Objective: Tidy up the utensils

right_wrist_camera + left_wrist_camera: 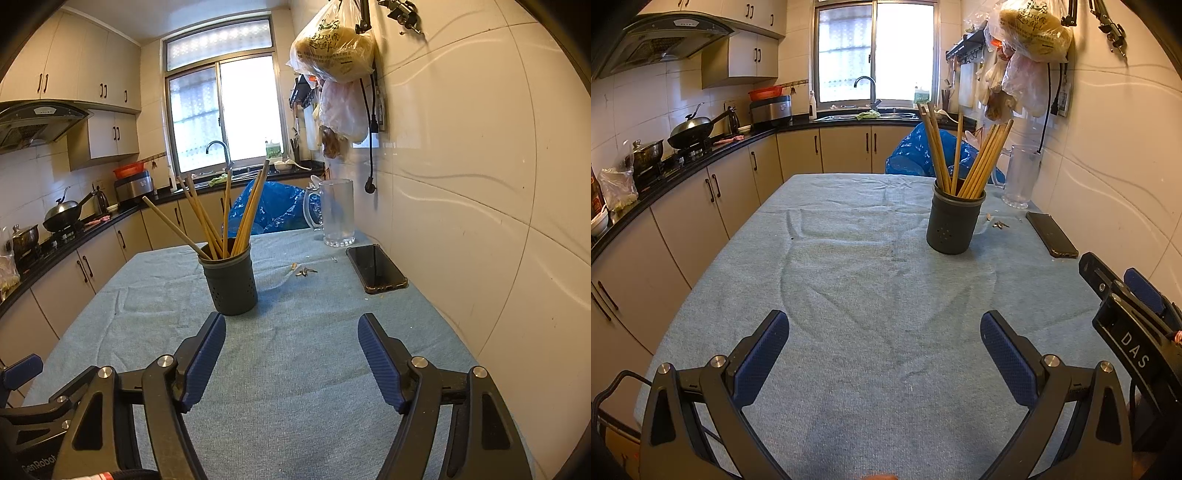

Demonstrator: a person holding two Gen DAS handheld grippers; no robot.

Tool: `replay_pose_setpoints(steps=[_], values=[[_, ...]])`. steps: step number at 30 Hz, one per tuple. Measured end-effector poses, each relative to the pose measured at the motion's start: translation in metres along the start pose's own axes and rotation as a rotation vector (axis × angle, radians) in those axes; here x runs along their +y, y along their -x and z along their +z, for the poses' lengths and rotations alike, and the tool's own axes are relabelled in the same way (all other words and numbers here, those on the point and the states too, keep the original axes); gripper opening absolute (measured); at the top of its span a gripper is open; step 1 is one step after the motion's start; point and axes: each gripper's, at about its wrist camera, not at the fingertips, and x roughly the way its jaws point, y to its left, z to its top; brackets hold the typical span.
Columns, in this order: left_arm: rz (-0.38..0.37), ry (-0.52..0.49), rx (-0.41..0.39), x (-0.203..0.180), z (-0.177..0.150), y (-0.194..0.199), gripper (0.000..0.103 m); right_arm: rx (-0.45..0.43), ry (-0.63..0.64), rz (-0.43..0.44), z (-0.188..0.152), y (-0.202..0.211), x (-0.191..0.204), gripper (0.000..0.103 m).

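Note:
A dark grey perforated utensil holder point(955, 223) stands upright on the blue cloth-covered table point(849, 295), with several wooden chopsticks point(979, 162) leaning in it. It also shows in the right wrist view point(231, 282) with the chopsticks point(221, 214). My left gripper point(884, 328) is open and empty, low over the near part of the table, well short of the holder. My right gripper point(291, 332) is open and empty, just in front and to the right of the holder; its body shows at the right edge of the left wrist view point(1126, 317).
A black phone point(376, 267) lies near the right wall beside small keys point(306, 272). A clear glass pitcher point(337, 212) stands at the table's far right. A blue plastic bag point(271, 208) sits behind the table. Kitchen counter with stove and pans runs along the left.

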Motion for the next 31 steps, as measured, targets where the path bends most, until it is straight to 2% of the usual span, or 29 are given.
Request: replay_pose_setpoints(steps=[31], values=[[-0.015,-0.008,0.009,-0.0002,-0.004,0.0022,0.103,0.008,0.006,0.002,-0.0026,-0.0011,0.0002,0.08]])
